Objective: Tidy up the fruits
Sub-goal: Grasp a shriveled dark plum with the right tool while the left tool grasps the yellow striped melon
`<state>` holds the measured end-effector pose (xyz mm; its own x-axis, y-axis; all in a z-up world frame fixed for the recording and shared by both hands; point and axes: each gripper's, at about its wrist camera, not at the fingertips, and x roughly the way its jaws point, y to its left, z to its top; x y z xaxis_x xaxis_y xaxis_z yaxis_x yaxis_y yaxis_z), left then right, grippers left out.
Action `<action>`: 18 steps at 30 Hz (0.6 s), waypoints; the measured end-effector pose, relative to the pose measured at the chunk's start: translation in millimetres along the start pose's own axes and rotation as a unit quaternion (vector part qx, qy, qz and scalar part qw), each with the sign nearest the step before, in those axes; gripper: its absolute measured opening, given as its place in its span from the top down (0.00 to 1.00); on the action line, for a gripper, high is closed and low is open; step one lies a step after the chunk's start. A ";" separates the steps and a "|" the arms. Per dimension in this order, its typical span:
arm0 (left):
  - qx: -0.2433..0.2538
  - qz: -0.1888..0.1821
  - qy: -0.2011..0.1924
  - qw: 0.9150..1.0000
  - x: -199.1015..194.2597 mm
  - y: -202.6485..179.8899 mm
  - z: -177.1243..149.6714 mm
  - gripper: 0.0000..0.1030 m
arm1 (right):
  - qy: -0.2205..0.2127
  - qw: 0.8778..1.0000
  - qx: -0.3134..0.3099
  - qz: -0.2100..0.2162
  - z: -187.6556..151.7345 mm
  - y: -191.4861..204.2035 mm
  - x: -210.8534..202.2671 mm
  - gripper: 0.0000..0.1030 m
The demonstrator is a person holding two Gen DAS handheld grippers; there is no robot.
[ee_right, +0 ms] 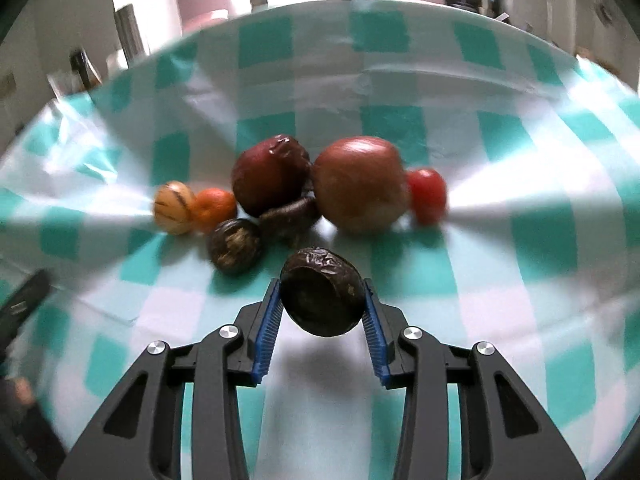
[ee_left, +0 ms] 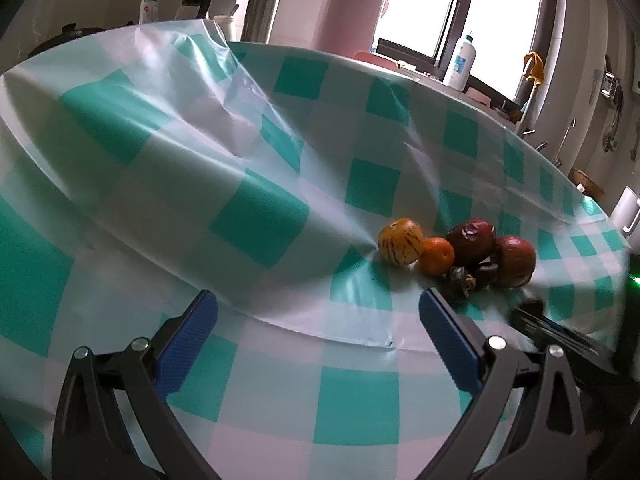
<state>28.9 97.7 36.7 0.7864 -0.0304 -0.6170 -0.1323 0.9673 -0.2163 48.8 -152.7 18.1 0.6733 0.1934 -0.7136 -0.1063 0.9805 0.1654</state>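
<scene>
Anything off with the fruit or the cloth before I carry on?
The dark wrinkled fruit in the right gripper looks shrivelled, like two more by the pile. The checked tablecloth is rucked into big folds.

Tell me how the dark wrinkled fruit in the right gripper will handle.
The dark wrinkled fruit looks shrivelled, so probably light and soft; the right gripper may dent it. Its rounded shape suggests it would roll on the checked cloth.

steel flask (ee_left: 263, 6), pink jug (ee_left: 352, 4), lotion bottle (ee_left: 461, 62) behind checked tablecloth (ee_left: 256, 216).
</scene>
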 end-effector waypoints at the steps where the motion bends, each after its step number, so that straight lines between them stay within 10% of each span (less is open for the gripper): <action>1: 0.005 -0.001 0.004 1.000 2.9 -2.4 -0.3 0.02 | -0.003 1.000 0.005 0.007 -5.6 -4.6 -7.0 0.63; 9: 0.186 0.040 0.042 0.981 57.9 -67.4 5.6 0.07 | -0.027 0.995 0.066 0.076 -23.5 -57.4 -38.0 0.63; 18: 0.274 0.068 0.064 0.957 122.2 -103.2 28.6 0.23 | -0.028 0.991 0.084 0.101 -23.2 -65.8 -38.6 0.63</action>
<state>155.9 1.3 5.3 0.6991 0.1088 -0.7067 0.1355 0.9503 0.2803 12.9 -223.9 18.9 0.6908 0.3786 -0.6160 -0.1228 0.9010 0.4160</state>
